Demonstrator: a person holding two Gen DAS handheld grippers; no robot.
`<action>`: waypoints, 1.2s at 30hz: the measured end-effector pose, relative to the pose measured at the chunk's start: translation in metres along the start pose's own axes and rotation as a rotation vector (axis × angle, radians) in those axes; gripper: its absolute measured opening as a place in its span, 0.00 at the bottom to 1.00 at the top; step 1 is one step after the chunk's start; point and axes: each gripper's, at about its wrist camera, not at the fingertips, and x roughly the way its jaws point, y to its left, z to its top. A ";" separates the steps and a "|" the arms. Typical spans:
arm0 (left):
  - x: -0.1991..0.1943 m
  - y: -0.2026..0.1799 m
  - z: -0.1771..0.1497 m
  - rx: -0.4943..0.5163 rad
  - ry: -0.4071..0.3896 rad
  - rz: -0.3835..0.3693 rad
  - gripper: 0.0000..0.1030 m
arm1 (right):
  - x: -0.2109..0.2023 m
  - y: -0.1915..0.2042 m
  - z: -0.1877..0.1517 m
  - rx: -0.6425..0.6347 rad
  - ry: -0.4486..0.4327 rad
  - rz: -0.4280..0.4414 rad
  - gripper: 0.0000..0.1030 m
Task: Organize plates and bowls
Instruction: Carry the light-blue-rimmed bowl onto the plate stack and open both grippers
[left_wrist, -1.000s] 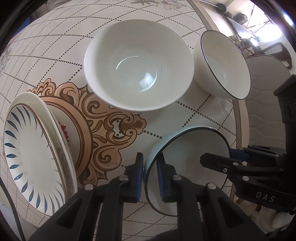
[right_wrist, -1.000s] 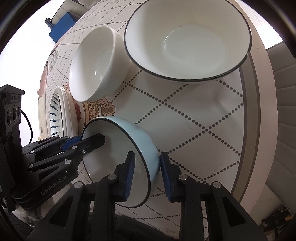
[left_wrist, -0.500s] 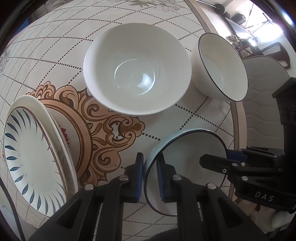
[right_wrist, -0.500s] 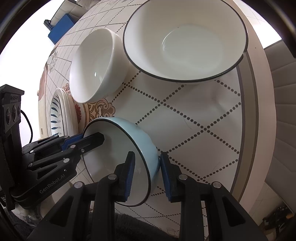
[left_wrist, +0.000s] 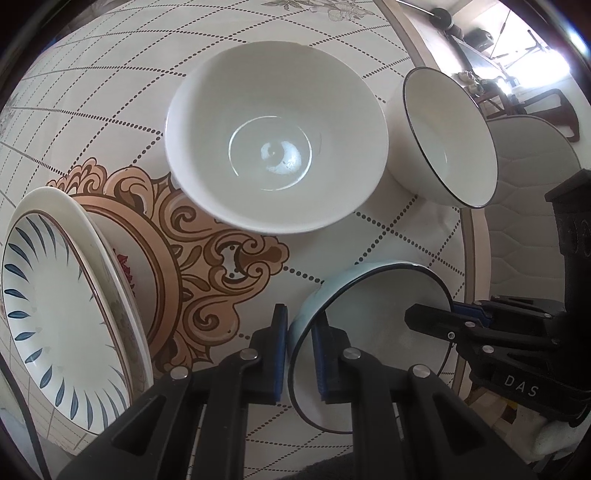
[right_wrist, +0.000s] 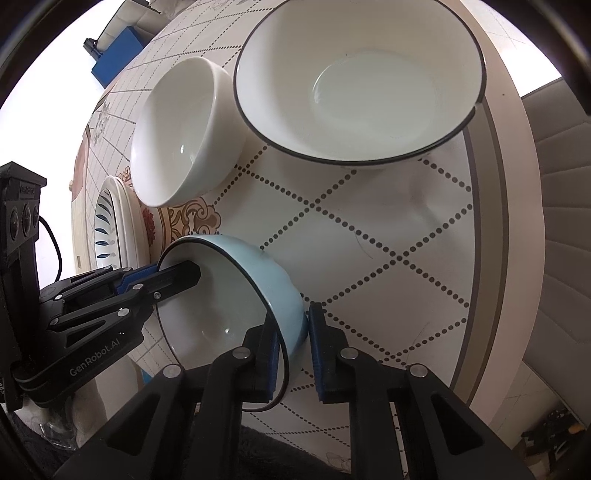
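A light blue bowl with a dark rim is held between both grippers above the table. My left gripper is shut on its left rim. My right gripper is shut on its right rim and shows at the right of the left wrist view. A plain white bowl stands beyond. A white bowl with a dark rim stands at the right near the table edge. Stacked plates with blue petal marks lie at the left.
The round table has a dotted diamond cloth with a brown ornament in the middle. Its edge runs along the right. A grey padded chair stands beyond it.
Both grippers have moved forward a little with the blue bowl toward the white bowls. Their hold on it is the same.
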 end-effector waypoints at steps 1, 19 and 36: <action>0.000 0.000 0.001 0.004 -0.002 0.005 0.10 | 0.000 0.000 0.001 0.000 -0.001 0.000 0.16; -0.010 0.021 0.006 -0.030 -0.018 0.031 0.10 | 0.002 0.013 0.012 -0.027 0.007 -0.006 0.16; -0.022 0.038 0.002 -0.067 0.005 0.025 0.15 | -0.010 -0.005 0.011 0.048 0.023 0.042 0.28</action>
